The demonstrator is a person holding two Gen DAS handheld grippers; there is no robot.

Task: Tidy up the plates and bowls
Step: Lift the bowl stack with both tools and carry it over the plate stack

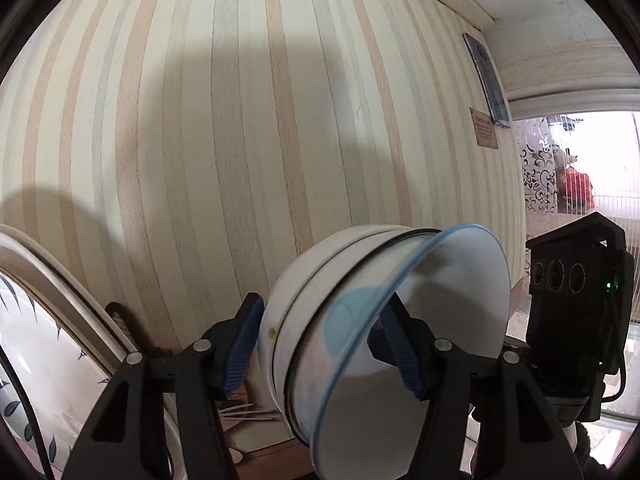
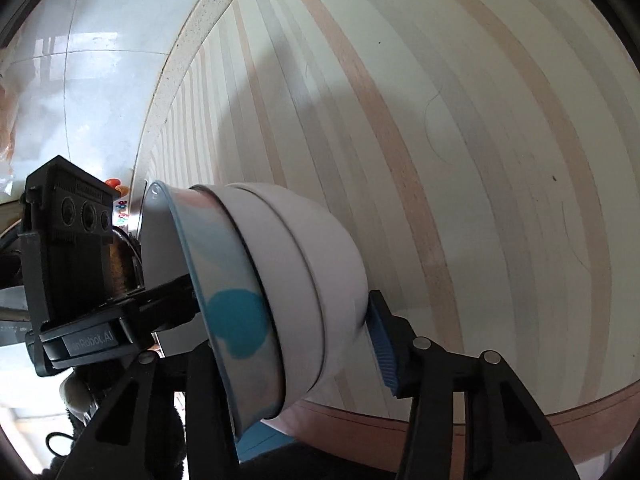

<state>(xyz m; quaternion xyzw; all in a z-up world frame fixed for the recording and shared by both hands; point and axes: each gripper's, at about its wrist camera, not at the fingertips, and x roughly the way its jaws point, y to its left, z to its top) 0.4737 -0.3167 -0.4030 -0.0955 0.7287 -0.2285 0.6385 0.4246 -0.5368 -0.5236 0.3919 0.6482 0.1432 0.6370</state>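
A nested stack of bowls point(image 1: 360, 320), two white ones and a blue-rimmed one with blue spots on top, is tipped on its side in front of the striped wall. My left gripper point(image 1: 320, 344) is shut on the stack, one blue pad outside the white bowl, the other inside the blue-rimmed bowl. In the right wrist view the same stack point(image 2: 288, 280) sits between the pads of my right gripper point(image 2: 296, 344), which is shut on it. The left gripper's body point(image 2: 80, 272) shows at the left there.
A large plate with a dark leaf pattern point(image 1: 52, 360) stands on edge at the lower left. The right gripper's body point(image 1: 576, 312) is close on the right. A brown wooden edge point(image 2: 440, 424) runs below the wall. A window point(image 1: 580, 160) is at the right.
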